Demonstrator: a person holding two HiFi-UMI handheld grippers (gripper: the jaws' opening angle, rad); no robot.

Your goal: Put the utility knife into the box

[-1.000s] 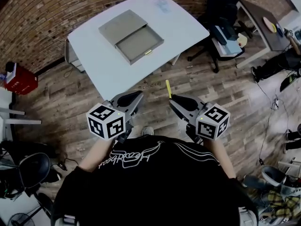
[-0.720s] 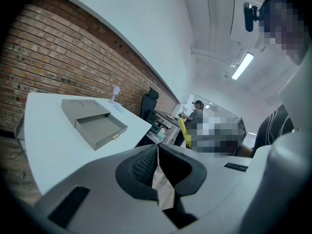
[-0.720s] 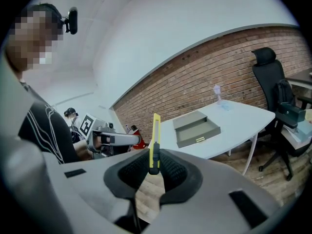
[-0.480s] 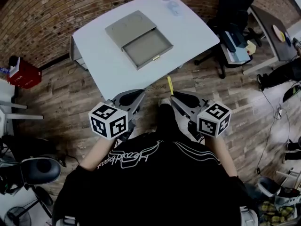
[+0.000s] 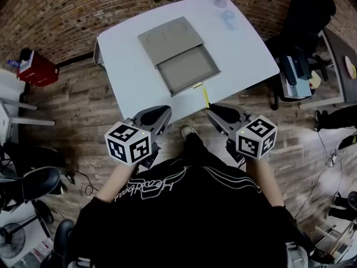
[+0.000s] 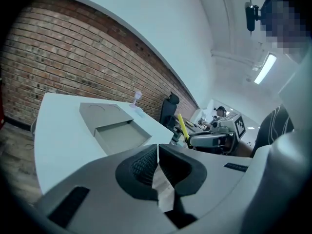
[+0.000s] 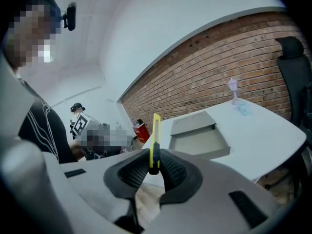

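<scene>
The slim yellow utility knife (image 7: pixel 155 135) is clamped by its near end between the pads of the right gripper (image 7: pixel 155 156); its long axis runs along the jaws, with the free end pointed far, towards the flat grey open box (image 5: pixel 187 71) on the white table (image 5: pixel 134 77); the pinch itself is shown only in the right gripper view; in the head view the tip is seen over the near table edge; the left gripper (image 6: pixel 157 152) is closed on nothing.

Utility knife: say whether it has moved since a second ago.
Yes. The utility knife has moved toward the table; its tip now reaches the near edge.
</scene>
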